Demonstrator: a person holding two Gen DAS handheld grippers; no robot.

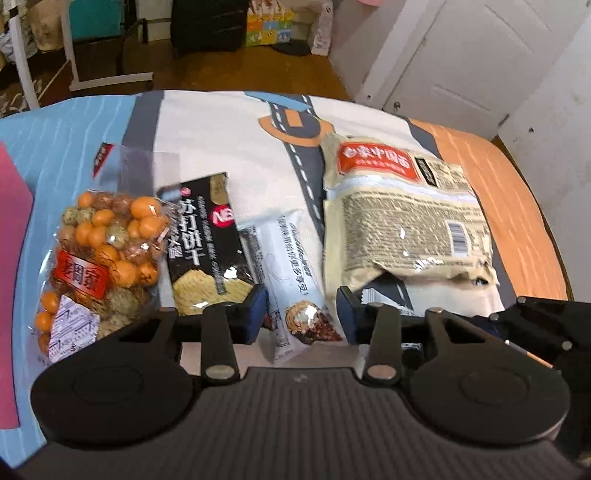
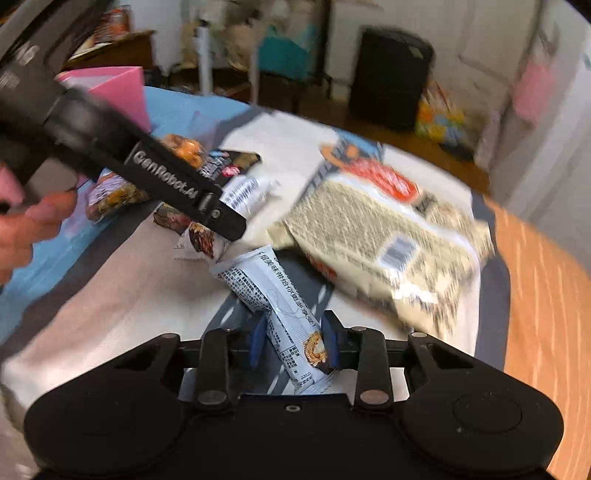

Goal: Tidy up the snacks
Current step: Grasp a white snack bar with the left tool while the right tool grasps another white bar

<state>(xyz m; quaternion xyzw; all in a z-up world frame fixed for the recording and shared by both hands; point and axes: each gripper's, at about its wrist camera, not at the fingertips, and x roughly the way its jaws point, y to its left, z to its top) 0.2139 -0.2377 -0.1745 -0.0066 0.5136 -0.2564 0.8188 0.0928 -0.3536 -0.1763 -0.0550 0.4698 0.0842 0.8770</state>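
My left gripper (image 1: 302,314) is open, its blue pads on either side of a white snack bar (image 1: 295,273) that lies on the bed. Left of that bar lie a black soda-cracker pack (image 1: 207,240) and a clear bag of orange coated nuts (image 1: 107,254). A large beige noodle bag (image 1: 402,218) lies to the right. My right gripper (image 2: 293,341) is shut on a second white snack bar (image 2: 273,299) and holds it near the beige bag (image 2: 380,236). The left gripper's body (image 2: 177,181) shows in the right wrist view.
The snacks lie on a bed cover (image 1: 236,140) with blue, white and orange panels. A pink box (image 2: 118,88) stands at the bed's left. Behind are a wooden floor (image 1: 229,70), a black suitcase (image 1: 208,24) and a white door (image 1: 461,59).
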